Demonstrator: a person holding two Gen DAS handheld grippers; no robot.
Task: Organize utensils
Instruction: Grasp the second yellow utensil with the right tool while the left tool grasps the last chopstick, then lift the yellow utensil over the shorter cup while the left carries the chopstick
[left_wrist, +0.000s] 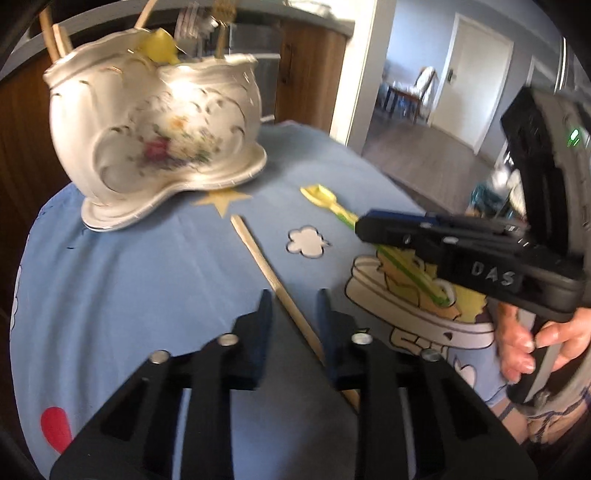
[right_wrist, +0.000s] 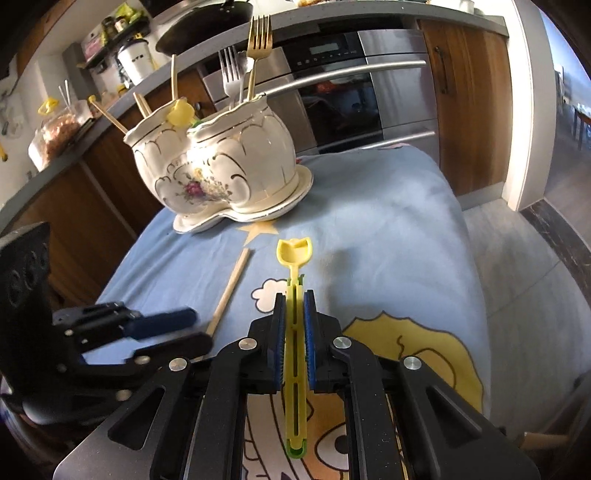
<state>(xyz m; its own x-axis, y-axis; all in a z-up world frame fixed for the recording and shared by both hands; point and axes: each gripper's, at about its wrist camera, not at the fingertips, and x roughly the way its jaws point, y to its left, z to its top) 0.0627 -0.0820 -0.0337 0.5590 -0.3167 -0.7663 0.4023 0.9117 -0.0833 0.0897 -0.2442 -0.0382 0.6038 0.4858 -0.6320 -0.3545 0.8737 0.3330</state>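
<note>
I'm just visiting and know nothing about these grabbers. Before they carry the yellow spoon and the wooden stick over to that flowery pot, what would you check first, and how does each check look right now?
1. Right gripper clamped on the yellow spoon: ok, pads press its handle.
2. Left gripper clamped on the wooden stick: cannot tell; the stick lies between the fingers, but a gap shows.
3. Pot upright on its saucer: ok.
4. Room in the pot: cannot tell; forks, sticks and another yellow piece already stand in it.
5. Cloth between grippers and pot free of obstacles: ok.
</note>
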